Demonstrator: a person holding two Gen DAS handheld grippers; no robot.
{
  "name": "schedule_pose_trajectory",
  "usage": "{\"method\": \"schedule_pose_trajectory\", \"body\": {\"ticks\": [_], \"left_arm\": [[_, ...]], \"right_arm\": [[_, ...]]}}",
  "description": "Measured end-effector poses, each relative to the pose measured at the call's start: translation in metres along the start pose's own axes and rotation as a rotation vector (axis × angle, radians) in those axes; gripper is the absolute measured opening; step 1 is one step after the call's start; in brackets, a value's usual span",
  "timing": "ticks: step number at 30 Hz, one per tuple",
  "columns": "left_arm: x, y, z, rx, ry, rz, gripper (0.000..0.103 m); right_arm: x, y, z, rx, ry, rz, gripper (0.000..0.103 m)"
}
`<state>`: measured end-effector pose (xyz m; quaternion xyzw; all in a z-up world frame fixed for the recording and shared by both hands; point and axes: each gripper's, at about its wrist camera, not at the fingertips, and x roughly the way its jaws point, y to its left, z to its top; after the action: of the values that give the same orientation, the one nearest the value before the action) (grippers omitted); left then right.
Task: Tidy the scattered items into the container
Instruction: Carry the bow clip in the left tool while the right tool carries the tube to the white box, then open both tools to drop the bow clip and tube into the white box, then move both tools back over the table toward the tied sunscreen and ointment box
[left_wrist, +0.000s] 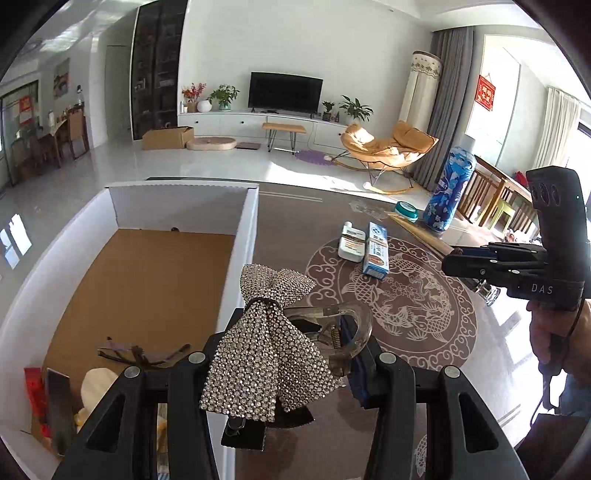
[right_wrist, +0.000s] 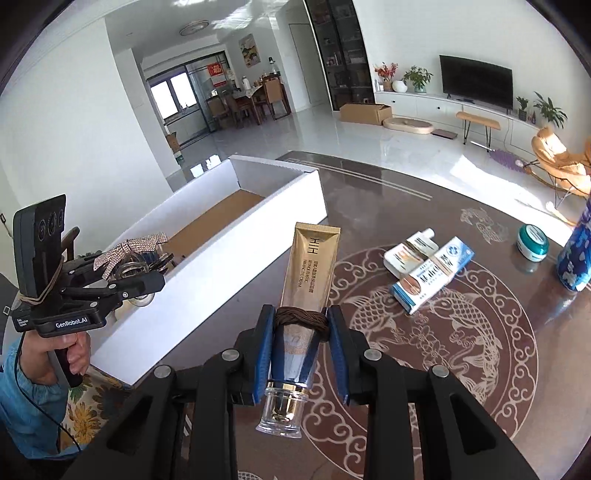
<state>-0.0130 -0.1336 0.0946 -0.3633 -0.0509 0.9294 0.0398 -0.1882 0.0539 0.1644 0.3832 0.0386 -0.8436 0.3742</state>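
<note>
Rhinestone bow clip pinched by left gripper, light, floppy; tube nipped by right gripper, slick, squashy.

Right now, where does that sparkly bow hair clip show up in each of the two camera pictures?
Left wrist view: the sparkly bow hair clip fills the bottom centre, clamped in the left gripper, beside the white box.
Right wrist view: the same clip is small at the left edge, in the left gripper, over the box's near end.
Shared landmark: the white box, left of the fish-patterned table.
</note>
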Motion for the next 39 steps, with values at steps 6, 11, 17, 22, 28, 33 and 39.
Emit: {"method": "schedule_pose_trajectory", "body": {"ticks": [6, 11, 17, 22, 28, 33, 39], "left_arm": [[-0.03, 0.114, -0.016, -0.153, 0.034, 0.175, 0.048], [-0.019, 0.162, -0.047, -0.227, 0.134, 0.236, 0.049], [0.005, 0.177, -0.076, -0.284, 0.243, 0.274, 0.067], [-0.007, 0.15, -0.075, -0.237, 0.153, 0.325, 0.067], [-0.025, 0.077, -0.036, -0.133, 0.009, 0.227, 0.076], [-0.013, -0.022, -0.016, 0.039, -0.027, 0.079, 0.092], [0.063, -0.124, -0.028, 0.179, 0.094, -0.052, 0.092]], "right_arm": [[0.072, 0.11, 0.065, -0.152, 0.031, 0.222, 0.029], [0.149, 0.177, 0.067, -0.21, 0.141, 0.323, 0.03], [0.198, 0.192, 0.039, -0.174, 0.258, 0.359, 0.087], [0.163, 0.147, 0.038, -0.08, 0.133, 0.338, 0.088], [0.112, 0.029, 0.008, 0.145, 0.001, 0.128, 0.094], [0.072, -0.078, -0.064, 0.21, 0.065, -0.169, 0.094], [0.02, -0.147, -0.146, 0.219, 0.164, -0.427, 0.094]]}}
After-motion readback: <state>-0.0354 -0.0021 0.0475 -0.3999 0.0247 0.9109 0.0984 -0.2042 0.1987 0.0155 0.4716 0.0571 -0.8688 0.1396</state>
